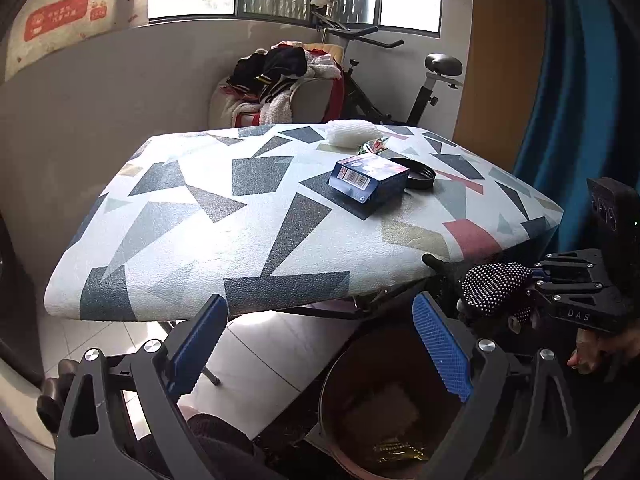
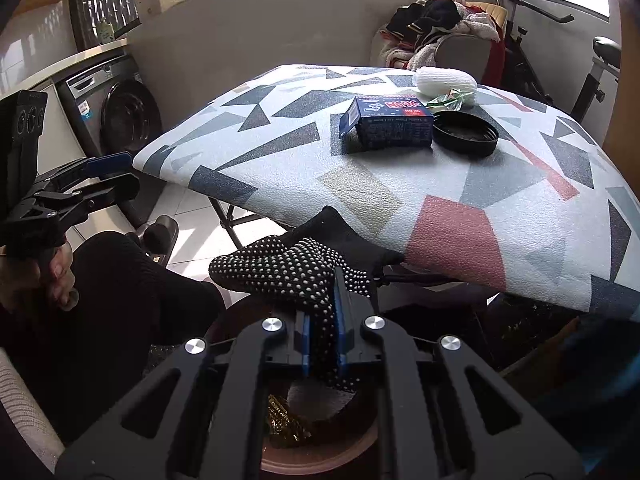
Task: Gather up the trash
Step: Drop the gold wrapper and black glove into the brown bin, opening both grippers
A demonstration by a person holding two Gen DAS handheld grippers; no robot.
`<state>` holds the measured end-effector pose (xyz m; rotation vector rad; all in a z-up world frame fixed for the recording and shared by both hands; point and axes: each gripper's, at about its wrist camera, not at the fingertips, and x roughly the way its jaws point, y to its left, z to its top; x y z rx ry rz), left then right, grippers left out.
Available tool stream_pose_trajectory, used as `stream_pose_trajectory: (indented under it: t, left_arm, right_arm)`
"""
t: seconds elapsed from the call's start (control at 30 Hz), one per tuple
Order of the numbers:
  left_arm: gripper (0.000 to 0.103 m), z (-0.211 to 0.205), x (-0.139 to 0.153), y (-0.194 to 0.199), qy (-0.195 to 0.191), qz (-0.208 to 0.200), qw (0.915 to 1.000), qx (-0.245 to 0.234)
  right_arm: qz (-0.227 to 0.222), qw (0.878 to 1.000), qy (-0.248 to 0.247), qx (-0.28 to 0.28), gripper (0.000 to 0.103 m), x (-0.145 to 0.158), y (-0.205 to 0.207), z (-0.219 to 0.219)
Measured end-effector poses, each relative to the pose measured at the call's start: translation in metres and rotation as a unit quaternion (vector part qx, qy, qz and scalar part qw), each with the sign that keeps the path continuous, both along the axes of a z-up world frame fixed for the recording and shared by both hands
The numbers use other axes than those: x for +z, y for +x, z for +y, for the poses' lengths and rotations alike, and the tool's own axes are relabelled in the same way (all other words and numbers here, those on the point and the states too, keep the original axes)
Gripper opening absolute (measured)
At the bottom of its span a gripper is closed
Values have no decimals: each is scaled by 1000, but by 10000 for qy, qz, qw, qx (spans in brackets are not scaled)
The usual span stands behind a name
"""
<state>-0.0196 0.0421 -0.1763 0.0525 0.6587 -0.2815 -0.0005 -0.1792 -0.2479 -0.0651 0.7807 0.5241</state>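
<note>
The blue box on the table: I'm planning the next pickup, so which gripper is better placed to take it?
Left. The left gripper is open and empty, facing the blue box. The right gripper is shut on the dotted black glove above the bin.

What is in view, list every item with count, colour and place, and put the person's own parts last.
dotted glove: one, black with white dots, clamped above the bin
bin: one, brown, on the floor below the table edge, scraps inside
table: one, white with grey and pink shapes
blue box: one, mid table
black lid: one, right of the box
foam net: one, white, far edge
green wrapper: one, behind the lid
washing machine: one, grey, left wall
exercise bike: one, black, by the window
left tool: open, empty
right tool: shut on the glove
</note>
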Motion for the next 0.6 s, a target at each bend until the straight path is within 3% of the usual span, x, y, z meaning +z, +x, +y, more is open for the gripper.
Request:
stream_pose_trajectory:
  t: [0.6]
  left_arm:
    - [93,6,-4,3,-49,120,9998,178]
  right_arm:
    - [235,9988,-308,299,20,-11,1,17]
